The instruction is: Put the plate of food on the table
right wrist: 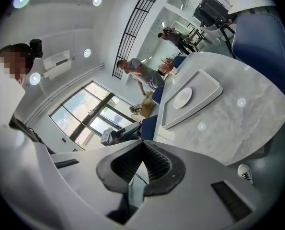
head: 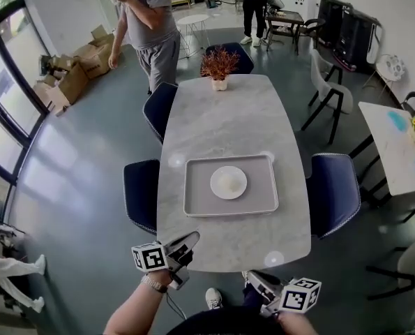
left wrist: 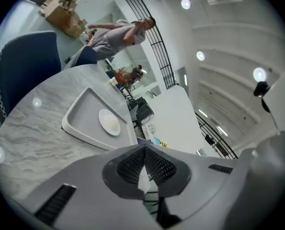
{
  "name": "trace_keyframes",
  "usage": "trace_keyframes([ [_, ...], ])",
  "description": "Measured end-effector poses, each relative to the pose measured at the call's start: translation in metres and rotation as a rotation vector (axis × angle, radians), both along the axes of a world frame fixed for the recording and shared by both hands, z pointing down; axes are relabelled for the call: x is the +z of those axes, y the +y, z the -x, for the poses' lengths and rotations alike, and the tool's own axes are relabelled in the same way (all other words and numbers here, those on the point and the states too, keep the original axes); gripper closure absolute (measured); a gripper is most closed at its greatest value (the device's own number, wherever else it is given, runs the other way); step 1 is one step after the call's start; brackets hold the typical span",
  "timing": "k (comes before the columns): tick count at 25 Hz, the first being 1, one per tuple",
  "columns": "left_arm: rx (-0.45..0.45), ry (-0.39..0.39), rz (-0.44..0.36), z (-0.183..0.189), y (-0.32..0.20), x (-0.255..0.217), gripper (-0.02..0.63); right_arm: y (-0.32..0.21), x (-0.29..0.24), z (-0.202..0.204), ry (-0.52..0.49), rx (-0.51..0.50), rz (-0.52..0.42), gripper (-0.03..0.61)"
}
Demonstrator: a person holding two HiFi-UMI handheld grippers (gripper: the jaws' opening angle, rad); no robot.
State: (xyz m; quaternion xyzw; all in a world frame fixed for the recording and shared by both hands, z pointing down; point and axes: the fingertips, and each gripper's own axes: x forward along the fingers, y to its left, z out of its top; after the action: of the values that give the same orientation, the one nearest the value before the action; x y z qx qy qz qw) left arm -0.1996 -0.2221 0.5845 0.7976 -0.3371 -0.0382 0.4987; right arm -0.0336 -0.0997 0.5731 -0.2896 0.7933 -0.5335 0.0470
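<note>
Plate (head: 228, 183) on tray (head: 197, 201) on table (head: 221, 117); left hand-held gripper (head: 192, 239) and right hand-held gripper (head: 254, 278) with jaws together, empty

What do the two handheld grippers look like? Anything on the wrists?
Left gripper and right gripper: grey bodies, each with a white cube of black square markers. Pads are black and ridged. Metal-band wristwatch on the left wrist.

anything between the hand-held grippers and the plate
Nothing blocks it: only bare table and the low near rim of the tray lie between the plate and the left hand-held gripper and right hand-held gripper, both shut and empty.
</note>
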Motion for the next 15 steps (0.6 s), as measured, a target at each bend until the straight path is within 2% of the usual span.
trace_keyframes([
  [6,0.224,0.046,-0.081,-0.004,0.097,-0.038,0.606,0.036,-0.024,0.038,0.047,-0.009,-0.034,0.568],
  [15,0.399,0.138,-0.098,-0.013,0.206,-0.049,0.606,0.095,-0.016,0.066,0.027,0.007,-0.055,0.568],
])
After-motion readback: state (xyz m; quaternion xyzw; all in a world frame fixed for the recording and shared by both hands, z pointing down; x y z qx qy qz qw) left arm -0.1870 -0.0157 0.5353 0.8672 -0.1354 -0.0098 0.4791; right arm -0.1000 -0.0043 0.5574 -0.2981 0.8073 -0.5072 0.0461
